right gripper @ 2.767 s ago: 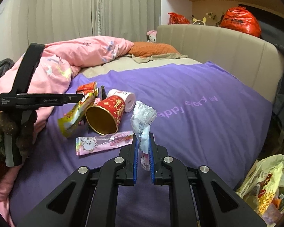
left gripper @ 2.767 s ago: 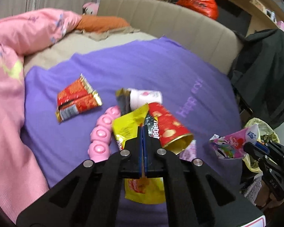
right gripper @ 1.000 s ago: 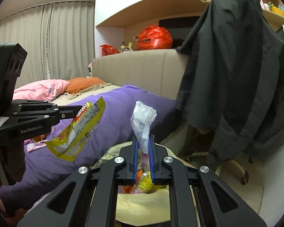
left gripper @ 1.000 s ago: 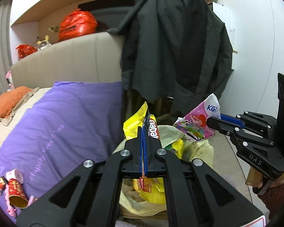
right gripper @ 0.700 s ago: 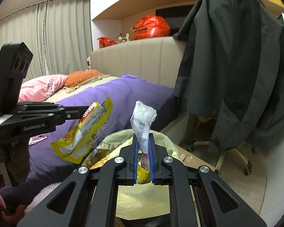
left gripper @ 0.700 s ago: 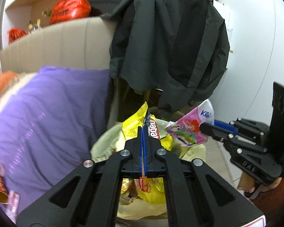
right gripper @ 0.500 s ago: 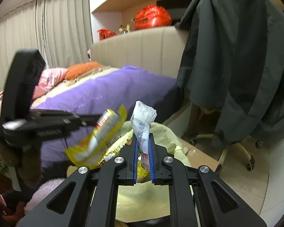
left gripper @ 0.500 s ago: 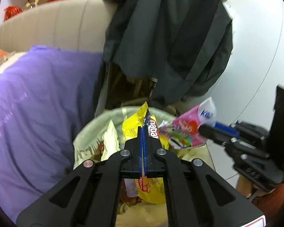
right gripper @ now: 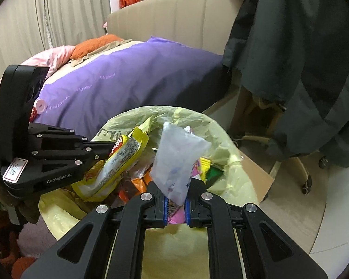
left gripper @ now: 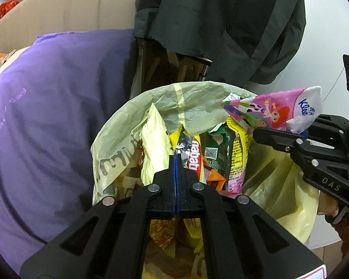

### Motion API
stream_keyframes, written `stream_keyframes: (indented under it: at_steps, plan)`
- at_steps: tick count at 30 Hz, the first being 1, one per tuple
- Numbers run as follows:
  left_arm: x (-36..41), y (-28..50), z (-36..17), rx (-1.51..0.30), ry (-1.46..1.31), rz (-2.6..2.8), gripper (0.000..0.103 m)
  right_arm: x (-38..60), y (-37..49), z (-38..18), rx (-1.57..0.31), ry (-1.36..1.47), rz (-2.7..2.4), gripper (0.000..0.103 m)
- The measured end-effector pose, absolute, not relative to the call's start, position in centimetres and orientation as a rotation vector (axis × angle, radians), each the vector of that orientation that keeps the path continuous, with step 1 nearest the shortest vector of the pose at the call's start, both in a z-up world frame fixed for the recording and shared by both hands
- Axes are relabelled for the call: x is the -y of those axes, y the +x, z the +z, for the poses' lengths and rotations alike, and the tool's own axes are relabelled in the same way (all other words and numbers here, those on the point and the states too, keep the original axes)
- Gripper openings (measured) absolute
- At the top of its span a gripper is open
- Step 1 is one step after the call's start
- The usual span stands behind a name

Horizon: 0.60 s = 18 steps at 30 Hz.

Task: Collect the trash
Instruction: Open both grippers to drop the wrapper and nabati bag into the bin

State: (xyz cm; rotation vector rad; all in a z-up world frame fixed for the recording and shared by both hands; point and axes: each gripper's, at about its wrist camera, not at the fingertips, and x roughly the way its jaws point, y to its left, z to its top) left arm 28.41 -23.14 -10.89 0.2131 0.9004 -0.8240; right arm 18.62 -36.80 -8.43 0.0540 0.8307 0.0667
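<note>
My left gripper [left gripper: 176,162] is shut on a yellow snack wrapper [left gripper: 193,160] and holds it over the mouth of a bin lined with a pale yellow bag [left gripper: 193,100]. The same wrapper [right gripper: 125,160] shows hanging from that gripper [right gripper: 109,148] in the right wrist view. My right gripper [right gripper: 175,202] is shut on a pink and white tissue packet [right gripper: 176,160], just above the bag [right gripper: 221,127]. From the left wrist view the packet [left gripper: 274,114] sticks out of the right gripper [left gripper: 263,132]. The bag holds several wrappers.
A purple bedspread [left gripper: 46,107] covers the bed on the left, with a beige headboard [right gripper: 186,21] behind. A dark jacket [left gripper: 221,23] hangs over a chair behind the bin. A chair's wheeled base [right gripper: 304,176] stands on the floor at the right. Pink bedding [right gripper: 53,58] lies farther back.
Both grippers have swung from the bed to the bin and dropped lower over its mouth, each still holding its piece of trash.
</note>
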Motion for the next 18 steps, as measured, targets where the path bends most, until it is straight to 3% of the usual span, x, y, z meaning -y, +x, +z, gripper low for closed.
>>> stream_keyframes:
  at_steps: [18]
  plan:
    - [20.4,29.4,-8.7,-0.922,0.052,-0.863,0.001,34.8,17.9,-6.5,-0.8,-0.002,0.096,0.016]
